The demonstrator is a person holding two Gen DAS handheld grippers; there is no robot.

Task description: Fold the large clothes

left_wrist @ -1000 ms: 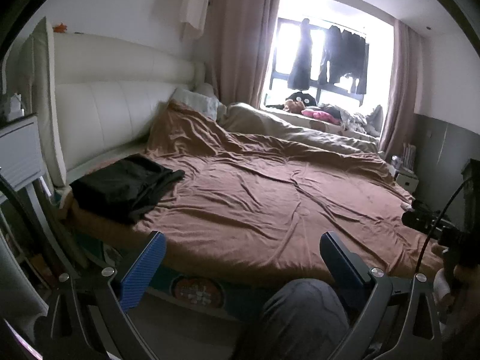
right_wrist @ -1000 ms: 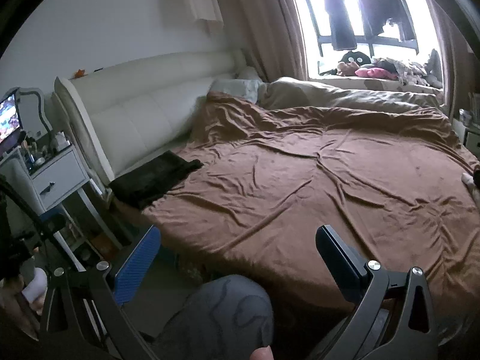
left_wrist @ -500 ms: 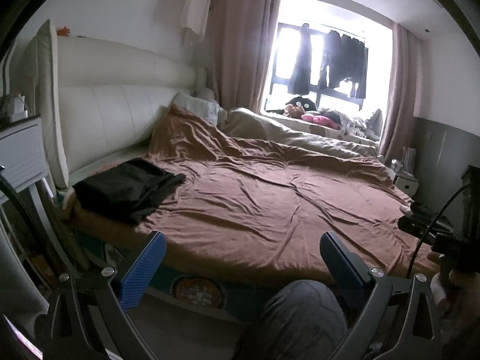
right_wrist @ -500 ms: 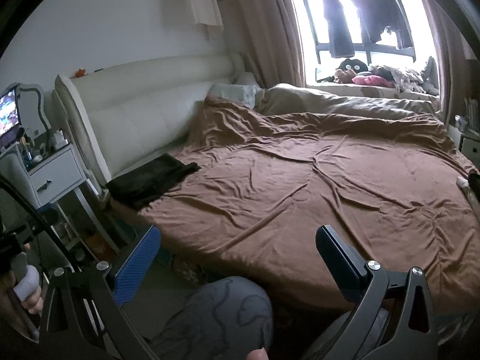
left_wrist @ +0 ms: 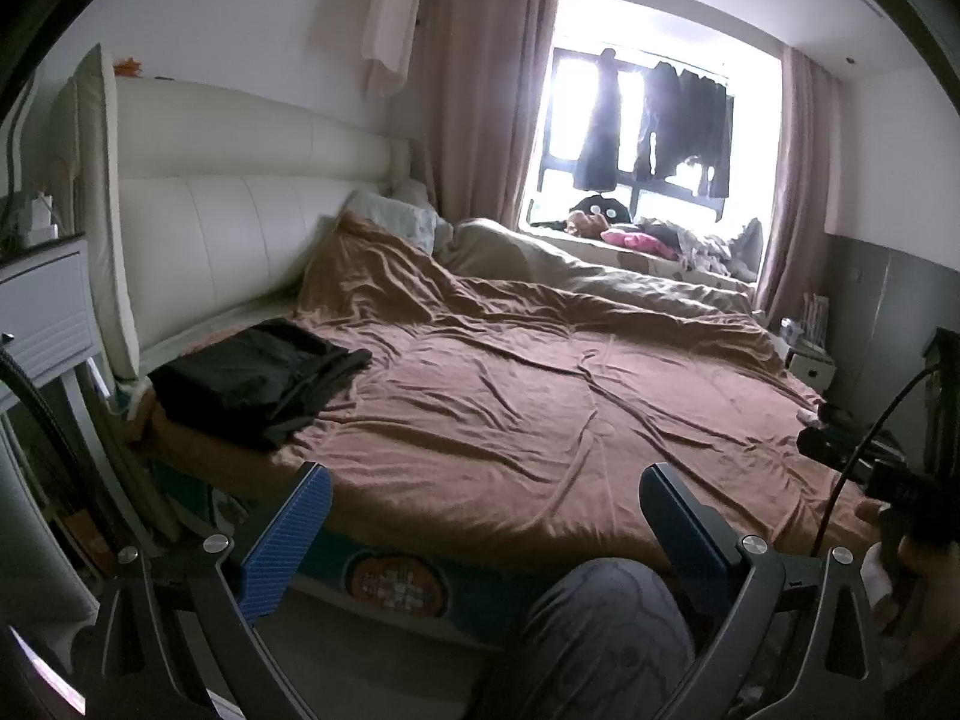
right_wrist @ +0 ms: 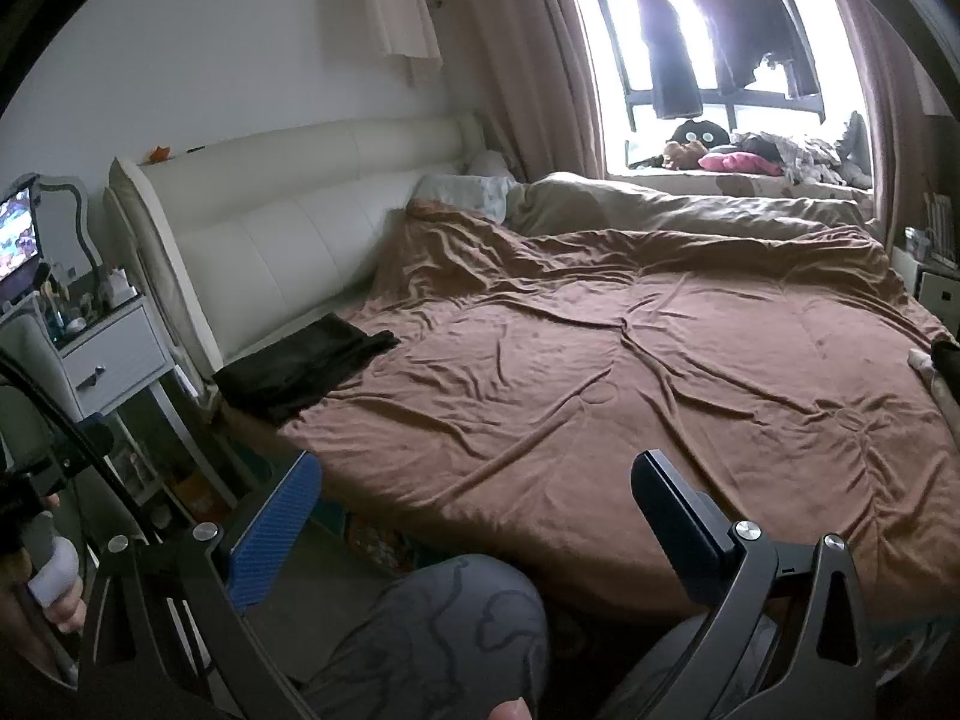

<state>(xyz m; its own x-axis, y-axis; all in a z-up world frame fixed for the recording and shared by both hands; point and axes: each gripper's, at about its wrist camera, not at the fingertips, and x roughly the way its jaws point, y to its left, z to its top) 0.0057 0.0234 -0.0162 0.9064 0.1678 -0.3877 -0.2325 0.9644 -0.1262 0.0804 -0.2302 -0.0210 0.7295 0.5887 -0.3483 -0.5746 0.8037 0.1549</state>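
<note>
Bedding comes first: one brown blanket point(left_wrist: 540, 396) spreads ahead of both grippers. One dark garment point(left_wrist: 258, 375) lies folded at its corner, ahead and to the left gripper's point(left_wrist: 486, 531) left, well apart from either tool. It looks soft, light and limp, likely to sag, so a hem corner seems the best hold. The left gripper and the right gripper point(right_wrist: 474, 516) both gape wide, empty.

No legible text, brand, number or sign is being shown in either view, the round emblem point(left_wrist: 397, 577) on the bed base point(left_wrist: 480, 585) and the lit screen point(right_wrist: 15, 235) being rendered too blurred to be read.
</note>
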